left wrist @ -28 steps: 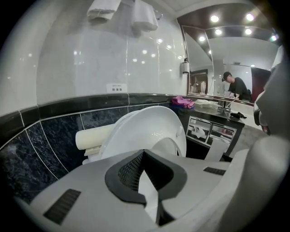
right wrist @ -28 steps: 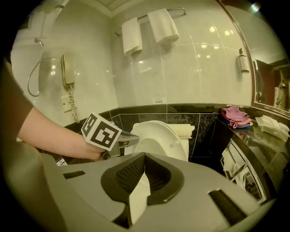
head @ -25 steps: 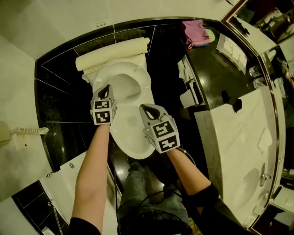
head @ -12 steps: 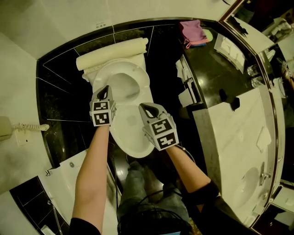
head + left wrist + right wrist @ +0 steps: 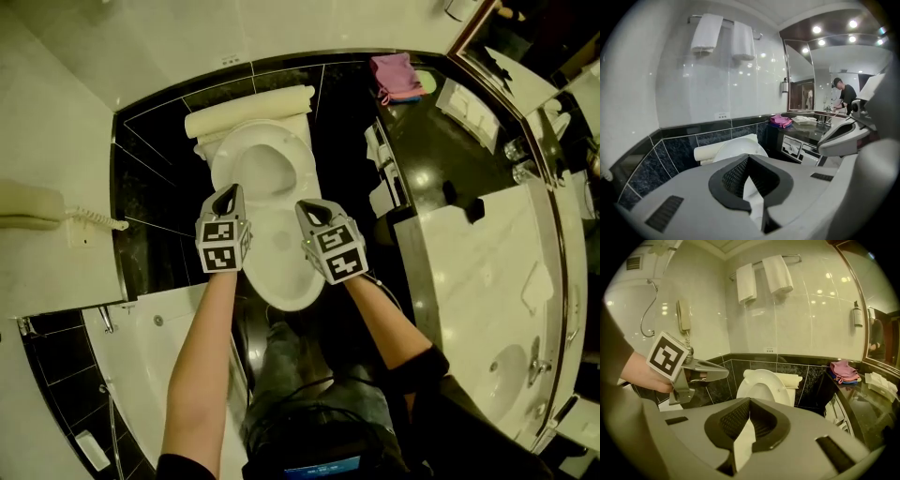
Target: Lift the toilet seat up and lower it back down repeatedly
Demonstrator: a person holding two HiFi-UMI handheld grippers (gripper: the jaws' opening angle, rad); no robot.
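Arms (image 5: 202, 356) stretched fwd, grey left gripper (image 5: 225, 192) & grey right gripper (image 5: 309, 208) side by side, both jaws closed on nothing, white oval plastic toilet seat (image 5: 302, 167) raised just ahead of tips, white ceramic bowl (image 5: 281, 277) partly hidden between grippers.

The toilet seat (image 5: 303, 167) is a white, glossy oval ring, and it stands raised – lifted off the bowl (image 5: 286, 272) and leaning back toward the pale tank (image 5: 248, 111) at the dark tiled wall. In the right gripper view the toilet seat (image 5: 783, 389) is nearly upright, only a little tilted backward, with its underside turned to the front; two small bumpers show on the right part of the ring. In the left gripper view only its rounded upper part (image 5: 733, 150) shows – the rest is hidden.
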